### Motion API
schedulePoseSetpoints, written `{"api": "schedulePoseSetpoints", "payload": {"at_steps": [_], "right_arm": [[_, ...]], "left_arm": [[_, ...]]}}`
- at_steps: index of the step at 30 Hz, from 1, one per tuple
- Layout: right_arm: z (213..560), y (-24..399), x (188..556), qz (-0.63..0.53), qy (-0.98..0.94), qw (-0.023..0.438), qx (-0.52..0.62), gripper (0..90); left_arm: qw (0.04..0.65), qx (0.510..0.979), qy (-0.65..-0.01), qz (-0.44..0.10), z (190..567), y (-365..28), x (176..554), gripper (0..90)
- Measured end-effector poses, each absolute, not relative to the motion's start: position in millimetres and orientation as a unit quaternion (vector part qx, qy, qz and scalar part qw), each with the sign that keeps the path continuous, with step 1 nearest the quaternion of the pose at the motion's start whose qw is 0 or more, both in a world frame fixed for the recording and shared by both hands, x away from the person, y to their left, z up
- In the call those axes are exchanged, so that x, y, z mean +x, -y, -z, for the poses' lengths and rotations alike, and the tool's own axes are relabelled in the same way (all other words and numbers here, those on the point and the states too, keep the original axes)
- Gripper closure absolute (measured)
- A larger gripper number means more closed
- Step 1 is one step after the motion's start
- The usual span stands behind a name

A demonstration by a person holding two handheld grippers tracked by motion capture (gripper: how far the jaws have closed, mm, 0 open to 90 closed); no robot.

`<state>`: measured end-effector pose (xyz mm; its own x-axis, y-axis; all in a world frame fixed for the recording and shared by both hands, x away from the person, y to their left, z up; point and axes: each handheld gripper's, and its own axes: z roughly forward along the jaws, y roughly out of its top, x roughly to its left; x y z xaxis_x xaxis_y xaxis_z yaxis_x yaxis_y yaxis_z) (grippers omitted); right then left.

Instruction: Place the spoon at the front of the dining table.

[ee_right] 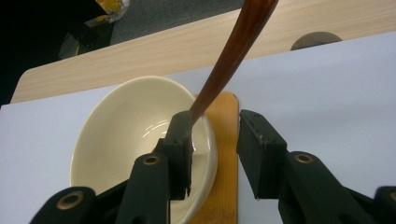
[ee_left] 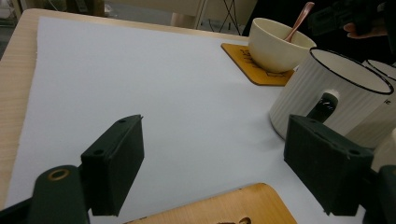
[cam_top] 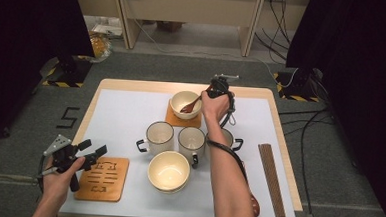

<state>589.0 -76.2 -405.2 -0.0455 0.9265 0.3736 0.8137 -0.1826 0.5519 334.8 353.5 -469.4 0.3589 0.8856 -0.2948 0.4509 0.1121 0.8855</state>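
Right tongs (ee_right: 212, 149) parted, reddish-brown wooden spoon (ee_right: 229, 60) leaning loose in cream ceramic bowl (ee_right: 126, 135) on orange coaster, against one pad; withdrawing could snag and flip it; left tongs (ee_left: 212, 163) released.

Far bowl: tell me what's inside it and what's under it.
Inside the far bowl a brown wooden spoon leans on the rim, handle sticking out. Under it lies a wooden coaster. The bowl hides the coaster's middle, and the right gripper's fingers cover the spoon's lower end.

I see a brown wooden spoon (cam_top: 191, 105) leaning tilted in the cream bowl (cam_top: 180, 99), handle over the rim; bowl on orange coaster (cam_top: 172, 120), far mid tabletop.
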Motion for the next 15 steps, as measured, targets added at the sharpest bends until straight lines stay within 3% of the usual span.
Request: {"api": "schedulePoseSetpoints", "payload": {"at_steps": [15], "right_arm": [[395.5, 77.0, 578.2, -0.333, -0.649, 0.079, 0.680, 62.3]], "left_arm": [[0.528, 0.633, -0.527, -0.208, 468.6, -353.3, 334.1, 19.5]]}}
